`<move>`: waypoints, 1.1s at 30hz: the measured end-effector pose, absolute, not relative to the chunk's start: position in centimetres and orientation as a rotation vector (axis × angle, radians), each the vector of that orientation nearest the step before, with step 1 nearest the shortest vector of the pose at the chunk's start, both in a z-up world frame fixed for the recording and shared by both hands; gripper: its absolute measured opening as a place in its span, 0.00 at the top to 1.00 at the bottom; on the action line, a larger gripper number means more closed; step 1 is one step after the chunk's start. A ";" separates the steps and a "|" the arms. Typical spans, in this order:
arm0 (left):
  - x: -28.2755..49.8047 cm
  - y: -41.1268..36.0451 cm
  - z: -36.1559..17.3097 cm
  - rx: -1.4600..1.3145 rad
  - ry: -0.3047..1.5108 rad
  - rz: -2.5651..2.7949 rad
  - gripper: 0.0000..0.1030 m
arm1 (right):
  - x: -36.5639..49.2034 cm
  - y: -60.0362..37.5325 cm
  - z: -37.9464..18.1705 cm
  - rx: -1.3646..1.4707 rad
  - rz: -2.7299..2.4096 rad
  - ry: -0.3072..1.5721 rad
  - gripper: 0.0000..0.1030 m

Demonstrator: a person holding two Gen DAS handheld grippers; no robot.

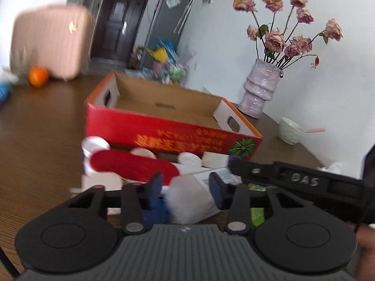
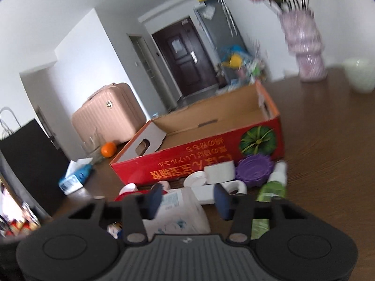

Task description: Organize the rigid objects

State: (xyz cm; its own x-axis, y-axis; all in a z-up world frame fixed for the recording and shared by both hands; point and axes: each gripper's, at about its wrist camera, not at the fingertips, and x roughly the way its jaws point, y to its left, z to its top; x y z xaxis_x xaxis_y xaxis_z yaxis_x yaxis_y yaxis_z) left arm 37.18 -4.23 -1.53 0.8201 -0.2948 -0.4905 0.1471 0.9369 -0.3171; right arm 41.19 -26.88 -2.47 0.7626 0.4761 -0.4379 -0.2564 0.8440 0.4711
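Observation:
An open red cardboard box [image 1: 164, 126] [image 2: 211, 154] stands empty on the brown table. In front of it lies a pile of small objects: a red oval lid [image 1: 133, 166], white lids and cups [image 1: 189, 159] [image 2: 219, 171], a purple ridged dish [image 2: 254, 169], a green bottle [image 2: 273, 188] and a translucent white jug [image 1: 192, 196] [image 2: 180, 213]. My left gripper [image 1: 186, 188] is open, its fingers on either side of the jug. My right gripper [image 2: 188, 201] is open just above the same jug; its black body shows in the left wrist view [image 1: 304, 182].
A pink vase of dried roses [image 1: 260, 86] [image 2: 304, 46] and a white bowl [image 1: 290, 130] [image 2: 359, 77] stand at the table's far right. An orange [image 1: 38, 76] [image 2: 108, 149], a tissue pack [image 2: 75, 179] and a black bag [image 2: 28, 161] are at the left. A pink suitcase [image 2: 107, 114] stands beyond.

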 end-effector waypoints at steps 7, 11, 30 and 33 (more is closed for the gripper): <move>33.7 -4.6 -1.6 -0.289 0.558 -0.273 0.80 | 38.6 -26.5 -3.2 0.384 0.480 0.598 0.75; 28.7 -4.9 -2.4 -0.261 0.565 -0.321 0.80 | 32.8 -26.9 -4.0 0.372 0.495 0.603 0.75; 26.8 -5.1 -3.9 -0.318 0.623 -0.262 0.49 | 26.9 -29.5 -6.0 0.532 0.424 0.548 0.64; 26.9 -4.7 -4.6 -0.366 0.631 -0.313 0.50 | 27.6 -28.8 -6.4 0.545 0.448 0.586 0.67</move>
